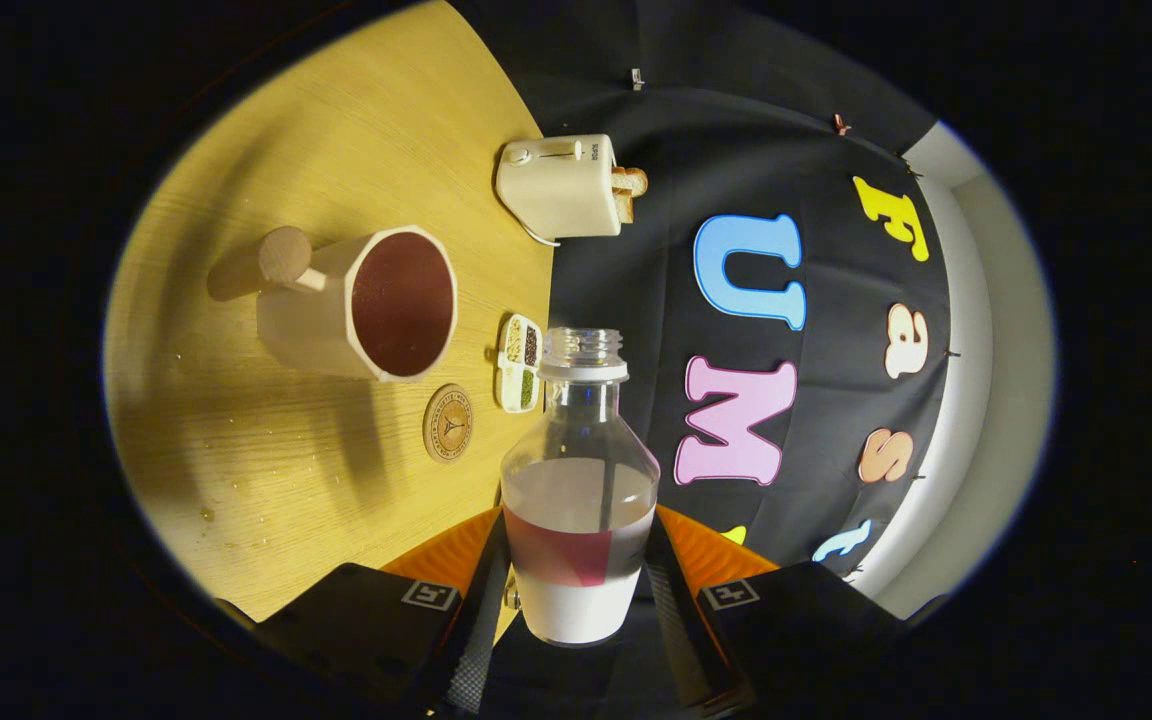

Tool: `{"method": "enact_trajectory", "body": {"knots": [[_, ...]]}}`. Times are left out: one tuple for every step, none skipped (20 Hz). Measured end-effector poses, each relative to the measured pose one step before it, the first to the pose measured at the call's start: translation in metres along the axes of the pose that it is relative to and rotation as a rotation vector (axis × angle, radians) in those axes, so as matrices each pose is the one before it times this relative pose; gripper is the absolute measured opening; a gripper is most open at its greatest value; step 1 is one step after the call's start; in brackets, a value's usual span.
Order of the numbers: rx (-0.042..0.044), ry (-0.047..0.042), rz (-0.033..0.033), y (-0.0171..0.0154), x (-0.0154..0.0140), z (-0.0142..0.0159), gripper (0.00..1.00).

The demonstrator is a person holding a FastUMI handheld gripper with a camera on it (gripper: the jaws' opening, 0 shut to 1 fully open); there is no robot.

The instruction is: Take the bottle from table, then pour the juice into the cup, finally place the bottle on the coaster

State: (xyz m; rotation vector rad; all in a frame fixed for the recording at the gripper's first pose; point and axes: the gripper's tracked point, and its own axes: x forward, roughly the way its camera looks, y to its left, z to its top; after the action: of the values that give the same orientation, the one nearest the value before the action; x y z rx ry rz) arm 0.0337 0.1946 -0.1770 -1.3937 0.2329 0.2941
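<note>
The bottle sits at the lower centre of the frame, gripped between the two fingers of the gripper, which press on its lower body from both sides. Its cap is off, and its neck points up the frame toward the black booth wall. Its base is cut off by the fingers, and the liquid inside is hard to read through the clear plastic and the label.

The cup, left of centre, shows a dark red inside; whether that is juice or the cup's own colour I cannot tell. The round coaster lies bare just below the cup. A small sectioned tray sits beside it; a toaster with bread stands at upper centre on the wooden table.
</note>
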Motion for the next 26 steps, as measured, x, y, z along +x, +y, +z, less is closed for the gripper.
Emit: {"method": "enact_trajectory", "body": {"knots": [[-0.0049, -0.0012, 0.00067, -0.00014, -0.00111, 0.00118, 0.73], [-0.00407, -0.00173, 0.00175, 0.00089, 0.00064, 0.00111, 0.73], [-0.00818, -0.00136, 0.00143, 0.0002, 0.00068, 0.00084, 0.73], [-0.01284, -0.00146, 0.00072, 0.00022, 0.00086, 0.00123, 0.73], [-0.01575, -0.00207, 0.00046, 0.00027, 0.00062, 0.00058, 0.73], [-0.01475, -0.00333, 0.00153, 0.00058, 0.00035, 0.00104, 0.73], [-0.01256, -0.00263, 0.00106, 0.00141, -0.00069, 0.00081, 0.73], [-0.0104, -0.00342, 0.00058, 0.00022, 0.00155, -0.00016, 0.73], [-0.00855, -0.00156, 0.00109, 0.00073, -0.00052, -0.00024, 0.73], [-0.00689, -0.00008, 0.00051, 0.00096, 0.00074, -0.00037, 0.73], [-0.00697, 0.00078, -0.00031, -0.00034, -0.00067, -0.00007, 0.73], [-0.00648, 0.0003, 0.00014, 0.00017, 0.00078, 0.00078, 0.73], [-0.00653, 0.00064, 0.00137, 0.00095, 0.00069, -0.00075, 0.73], [-0.00712, 0.00065, -0.00062, 0.00003, 0.00097, 0.00016, 0.73], [-0.00879, -0.00061, 0.00114, 0.00067, -0.00011, -0.00015, 0.73], [-0.00964, -0.00043, 0.00181, 0.00109, 0.00052, 0.00036, 0.73], [-0.00817, -0.00062, 0.00173, 0.0009, -0.00037, -0.00033, 0.73], [-0.0061, 0.00045, 0.00193, 0.00061, 0.00063, -0.00102, 0.73], [-0.00351, 0.00091, 0.00026, -0.00029, -0.00046, -0.00083, 0.73], [-0.00205, 0.0008, 0.00261, 0.00088, 0.00105, 0.0005, 0.73], [-0.00347, -0.00002, 0.00299, 0.0007, 0.00059, 0.00004, 0.73], [-0.00604, -0.00139, -0.00038, -0.0009, 0.00107, 0.00086, 0.73], [-0.00846, -0.00278, -0.0012, -0.00031, 0.0007, 0.00003, 0.73], [-0.01052, -0.00266, -0.00062, -0.00051, 0.00154, 0.00127, 0.73], [-0.01038, -0.00178, -0.00056, -0.00054, 0.00013, 0.00043, 0.73], [-0.00795, -0.00264, 0.00244, 0.0004, 0.00053, 0.0002, 0.73]]}}
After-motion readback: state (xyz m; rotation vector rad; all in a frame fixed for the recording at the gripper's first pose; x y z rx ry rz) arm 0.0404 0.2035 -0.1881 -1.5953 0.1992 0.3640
